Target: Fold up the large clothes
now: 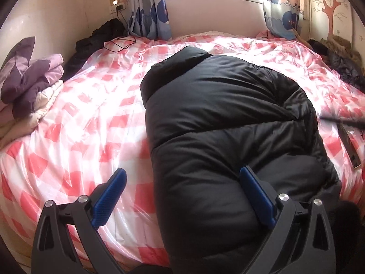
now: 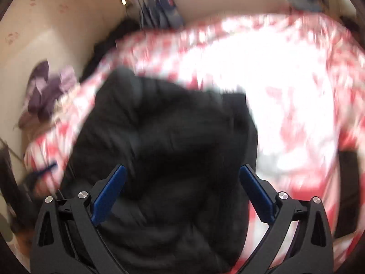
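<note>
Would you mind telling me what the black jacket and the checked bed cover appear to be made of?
Black jacket: probably a smooth synthetic shell, nylon or polyester, over puffy filling; it shows a soft sheen and bulging quilted sections between seams. Checked bed cover: red and white checks apparently under, or printed on, a thin plastic sheet; it is glossy, with crinkled highlights. The right wrist view is too blurred to help.

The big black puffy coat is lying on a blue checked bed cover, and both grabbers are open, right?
Nearly. The bed cover is pink and white checked, not blue, as the left wrist view shows. The black puffy coat does lie on it, and both the left gripper and right gripper have open jaws.
</note>
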